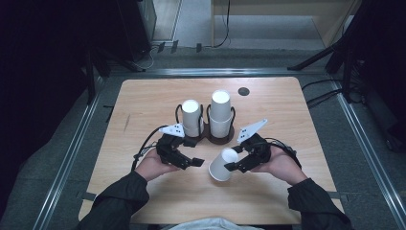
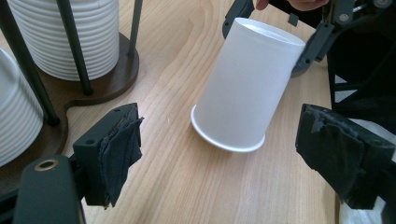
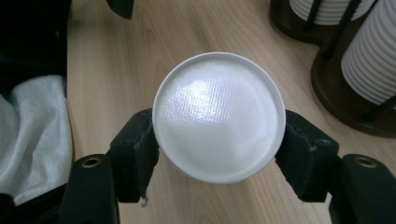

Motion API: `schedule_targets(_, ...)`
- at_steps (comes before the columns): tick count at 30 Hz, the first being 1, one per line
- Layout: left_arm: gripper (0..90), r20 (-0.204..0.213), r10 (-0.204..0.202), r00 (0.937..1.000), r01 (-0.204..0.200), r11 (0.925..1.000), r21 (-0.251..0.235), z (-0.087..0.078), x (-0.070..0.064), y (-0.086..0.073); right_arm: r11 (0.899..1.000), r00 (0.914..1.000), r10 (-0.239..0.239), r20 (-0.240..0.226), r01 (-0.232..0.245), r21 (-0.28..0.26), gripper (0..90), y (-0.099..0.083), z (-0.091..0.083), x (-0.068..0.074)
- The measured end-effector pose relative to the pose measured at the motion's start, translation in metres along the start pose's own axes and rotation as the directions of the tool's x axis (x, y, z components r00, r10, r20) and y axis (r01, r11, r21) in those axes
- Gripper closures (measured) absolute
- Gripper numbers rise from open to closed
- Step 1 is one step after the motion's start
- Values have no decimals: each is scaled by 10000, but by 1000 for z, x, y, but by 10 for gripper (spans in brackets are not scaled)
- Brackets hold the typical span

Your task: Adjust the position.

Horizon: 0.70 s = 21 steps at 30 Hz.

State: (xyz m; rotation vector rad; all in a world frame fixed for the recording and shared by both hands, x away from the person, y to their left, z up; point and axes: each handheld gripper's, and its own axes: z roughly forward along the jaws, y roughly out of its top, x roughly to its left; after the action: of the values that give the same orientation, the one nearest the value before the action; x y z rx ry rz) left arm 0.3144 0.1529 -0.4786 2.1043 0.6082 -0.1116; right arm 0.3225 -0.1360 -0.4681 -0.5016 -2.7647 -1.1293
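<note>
1. High view: the wooden table carries everything, with the person's forearms coming in from its near edge.
2. Toward the far middle stands a dark cup holder with two stacks of white cups, left and right, upside down between thin posts.
3. Near of the holder, right of centre, a single paper cup is tilted, its rim low on the table and its closed base raised toward the right gripper, whose jaws clamp the cup near its base from both sides.
4. Right gripper view confirms the hold: the padded fingers press the cup's wall on either side of the round base.
5. The left gripper lies just left of the cup, apart from it, its jaws spread wide and holding nothing.
6. My reading: one cup is off the stacks and being handled. The next move probably calls for setting it down squarely or bringing the left gripper's open jaws around its body, gently, since thin paper walls crush easily.
</note>
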Motion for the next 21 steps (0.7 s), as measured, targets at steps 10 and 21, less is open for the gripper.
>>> schedule_targets(10, 124, -44, 107, 9999, -107, 9999, -24, 3, 0, 0, 9988, 9997, -111, -197, 102, -471, 343, 14, 3, -2)
schedule_targets(21, 125, 200, 309, 9993, -311, 9995, 76, 7, -1, -1, 9973, 9991, -332, -279, 313, -667, 343, 28, 2, -1)
